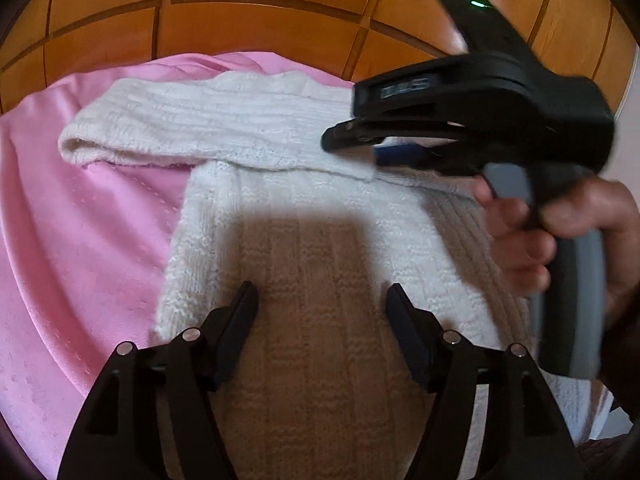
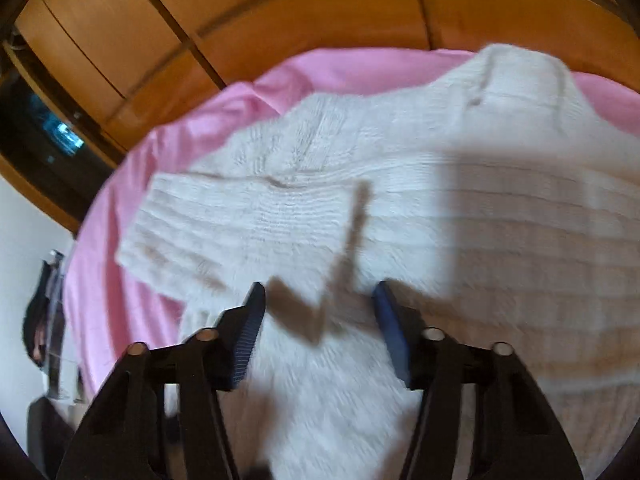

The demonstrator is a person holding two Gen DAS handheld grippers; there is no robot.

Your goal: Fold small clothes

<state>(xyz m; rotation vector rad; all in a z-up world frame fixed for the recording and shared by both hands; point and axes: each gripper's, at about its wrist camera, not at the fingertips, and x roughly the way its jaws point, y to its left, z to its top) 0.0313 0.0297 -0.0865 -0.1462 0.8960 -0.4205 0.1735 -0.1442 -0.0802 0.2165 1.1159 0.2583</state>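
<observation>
"Two grippers. How do their jaws stand?" asks my colleague.

"I see the left gripper (image 1: 322, 300) with its jaws open and nothing between them, hanging over the lower body of the sweater (image 1: 304, 208). The right gripper (image 2: 318, 304) is blurred in its own view, but its jaws stand apart there too, with no knit pinched between them."

"Where is the sweater?"

"It lies flat on the pink bed (image 1: 80, 220), in front of the wooden wardrobe (image 1: 256, 20). One sleeve (image 1: 208, 128) is folded across the chest, with its cuff end under the right gripper's tips. From the right wrist I see the collar (image 2: 516, 76) at the far end."

"And the hand?"

"From the left wrist I see a hand (image 1: 560, 240) around the right gripper's grey handle, above the sweater's right side."
</observation>
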